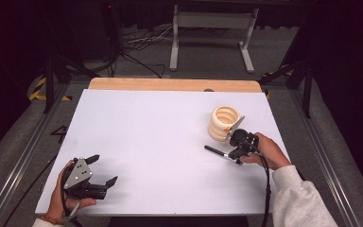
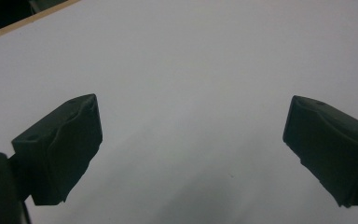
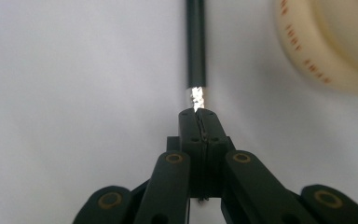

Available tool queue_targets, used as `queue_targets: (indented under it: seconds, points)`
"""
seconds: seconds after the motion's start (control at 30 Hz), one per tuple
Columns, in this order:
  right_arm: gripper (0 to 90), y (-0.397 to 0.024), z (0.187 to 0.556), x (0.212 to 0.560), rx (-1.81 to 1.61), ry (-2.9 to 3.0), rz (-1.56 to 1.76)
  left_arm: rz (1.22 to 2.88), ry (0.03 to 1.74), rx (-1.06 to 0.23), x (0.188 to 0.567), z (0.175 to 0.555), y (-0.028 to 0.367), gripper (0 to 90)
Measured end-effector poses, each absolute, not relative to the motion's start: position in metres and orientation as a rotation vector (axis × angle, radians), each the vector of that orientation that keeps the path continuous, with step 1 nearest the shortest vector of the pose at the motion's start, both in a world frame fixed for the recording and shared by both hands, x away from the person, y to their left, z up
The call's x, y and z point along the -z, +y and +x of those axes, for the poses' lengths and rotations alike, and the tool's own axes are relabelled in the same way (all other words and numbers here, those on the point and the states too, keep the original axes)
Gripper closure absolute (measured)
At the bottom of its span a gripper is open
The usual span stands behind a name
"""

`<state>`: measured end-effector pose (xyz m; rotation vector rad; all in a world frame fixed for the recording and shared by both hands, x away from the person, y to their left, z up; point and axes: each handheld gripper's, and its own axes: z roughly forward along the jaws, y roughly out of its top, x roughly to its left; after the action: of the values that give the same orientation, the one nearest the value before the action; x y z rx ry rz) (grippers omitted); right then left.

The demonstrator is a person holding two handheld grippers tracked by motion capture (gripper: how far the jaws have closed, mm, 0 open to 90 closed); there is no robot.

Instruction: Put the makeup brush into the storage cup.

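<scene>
At about four o'clock on the white worktop (image 1: 160,132), the right claw (image 3: 198,116) is clamped on the silver end of a black pen (image 3: 196,46), which lies flat just beside a cream ribbed cup (image 1: 224,123). Toward seven o'clock, the left claw (image 2: 191,140) rests with jaws wide apart, holding nothing.
</scene>
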<state>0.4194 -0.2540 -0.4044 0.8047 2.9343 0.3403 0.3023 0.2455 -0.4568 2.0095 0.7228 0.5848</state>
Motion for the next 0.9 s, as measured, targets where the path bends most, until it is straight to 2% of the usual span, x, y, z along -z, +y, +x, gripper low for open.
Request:
queue_targets:
  seconds: [0.13,0.2,0.3,0.4,0.57,0.67,0.73,0.9]
  points:
    - [77.1,-0.255,0.423,0.409,-0.328,2.917,0.833,2.009,0.724,-0.578,0.457,0.303,0.246,5.3]
    - [76.5,-0.255,0.424,0.409,-0.316,2.918,0.831,2.008,0.722,-0.576,0.457,0.303,0.246,5.4]
    - [67.7,-0.254,0.425,0.411,-0.286,2.92,0.829,2.005,0.723,-0.57,0.458,0.304,0.247,5.4]
    - [64.2,-0.25,0.428,0.417,-0.213,2.949,0.81,2.009,0.724,-0.565,0.458,0.304,0.246,5.4]
    - [70.0,-0.249,0.436,0.417,-0.225,2.971,0.836,2.011,0.725,-0.559,0.458,0.304,0.246,5.5]
    - [69.1,-0.249,0.439,0.417,-0.268,2.973,0.851,2.015,0.72,-0.554,0.459,0.304,0.245,5.5]
    - [74.0,-0.25,0.441,0.418,-0.285,2.961,0.902,2.019,0.719,-0.555,0.459,0.304,0.245,5.6]
    - [76.7,-0.242,0.438,0.418,-0.211,2.944,0.823,2.026,0.719,-0.545,0.459,0.305,0.244,5.6]
